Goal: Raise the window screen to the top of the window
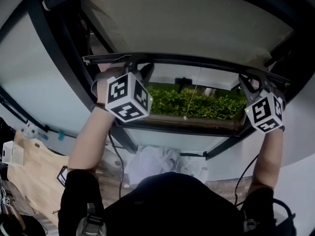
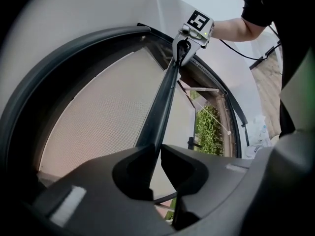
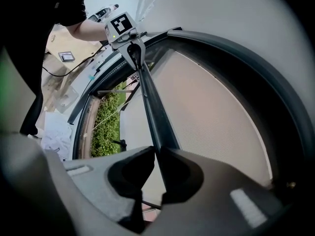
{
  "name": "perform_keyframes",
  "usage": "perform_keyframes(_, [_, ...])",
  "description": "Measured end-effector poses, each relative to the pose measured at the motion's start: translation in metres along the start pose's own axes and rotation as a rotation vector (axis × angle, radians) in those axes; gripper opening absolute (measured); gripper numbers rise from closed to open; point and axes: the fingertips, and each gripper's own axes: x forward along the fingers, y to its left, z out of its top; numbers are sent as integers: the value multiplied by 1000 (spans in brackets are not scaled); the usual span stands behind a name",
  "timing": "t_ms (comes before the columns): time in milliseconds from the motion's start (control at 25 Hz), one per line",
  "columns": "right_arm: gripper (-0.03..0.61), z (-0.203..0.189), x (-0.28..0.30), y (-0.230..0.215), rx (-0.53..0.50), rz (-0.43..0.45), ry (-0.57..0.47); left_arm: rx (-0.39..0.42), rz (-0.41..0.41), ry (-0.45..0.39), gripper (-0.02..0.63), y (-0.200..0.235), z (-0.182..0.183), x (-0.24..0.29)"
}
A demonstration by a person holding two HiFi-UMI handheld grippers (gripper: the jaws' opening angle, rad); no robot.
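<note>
The window screen is a beige mesh (image 1: 187, 28) with a dark bottom bar (image 1: 197, 62) running across the window opening. My left gripper (image 1: 134, 67) is shut on the bar near its left end, and my right gripper (image 1: 250, 80) is shut on it near the right end. In the left gripper view the jaws (image 2: 155, 149) pinch the bar (image 2: 162, 102), with the mesh (image 2: 103, 112) beside it and the right gripper (image 2: 183, 48) at the far end. The right gripper view mirrors this: its jaws (image 3: 158, 151) clamp the bar (image 3: 150, 107), and the left gripper (image 3: 134, 50) is at the far end.
The dark window frame (image 1: 54, 53) surrounds the screen. Below the bar, a green hedge (image 1: 206, 104) shows through the glass, and a thin pull cord (image 1: 191, 100) hangs there. White bags (image 1: 157, 161) and a wooden board (image 1: 34, 171) lie on the floor.
</note>
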Motion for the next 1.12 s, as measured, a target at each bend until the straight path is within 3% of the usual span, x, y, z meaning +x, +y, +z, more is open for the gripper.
perform_keyframes(760, [35, 27, -21, -61, -13, -104, -40, 31, 122, -15, 43, 60, 23, -21])
perform_keyframes(1120, [35, 32, -26, -72, -23, -113, -57, 63, 151, -11, 43, 70, 29, -25])
